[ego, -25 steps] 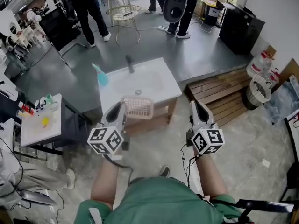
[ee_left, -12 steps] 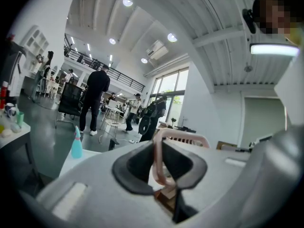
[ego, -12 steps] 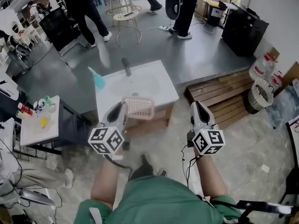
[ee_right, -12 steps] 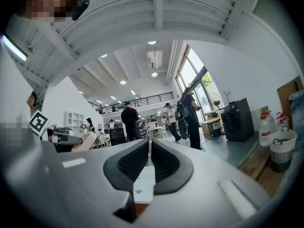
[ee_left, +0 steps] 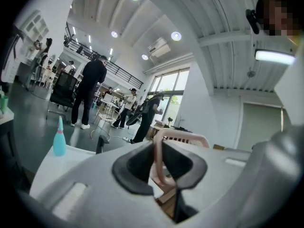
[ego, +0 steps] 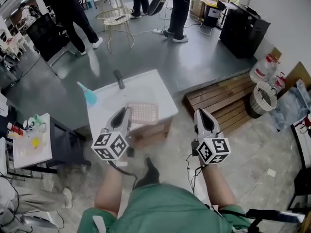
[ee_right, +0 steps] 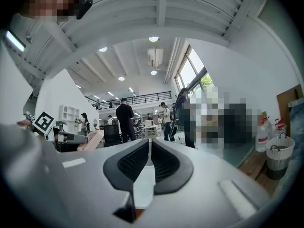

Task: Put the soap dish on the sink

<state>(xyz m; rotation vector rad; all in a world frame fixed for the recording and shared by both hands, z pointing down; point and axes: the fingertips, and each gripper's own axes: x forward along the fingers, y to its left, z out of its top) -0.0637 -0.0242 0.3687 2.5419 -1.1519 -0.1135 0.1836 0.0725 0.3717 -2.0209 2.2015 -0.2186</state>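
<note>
In the head view a pink slatted soap dish (ego: pixel 142 113) hangs over the front part of the white sink top (ego: pixel 160 101). My left gripper (ego: pixel 127 114) is shut on the dish's left rim. The left gripper view shows the pink rim (ee_left: pixel 183 139) pinched between the dark pads (ee_left: pixel 137 167), with the sink top (ee_left: pixel 52 170) below and ahead. A dark faucet (ego: pixel 119 79) and a blue bottle (ego: pixel 89 95) stand on the sink. My right gripper (ego: pixel 203 116) is level to the right of the sink, shut and holding nothing (ee_right: pixel 149 148).
A wooden pallet (ego: pixel 218 98) and a wicker basket (ego: pixel 262 98) lie to the right of the sink. A small white table (ego: pixel 31 142) with bottles stands at the left. People (ego: pixel 68 13), a round wire table (ego: pixel 114 16) and a black cabinet (ego: pixel 245 30) are farther back.
Both grippers have come forward toward the sink, which now lies closer in the head view. The dish, still held, has moved over the sink's front part.
</note>
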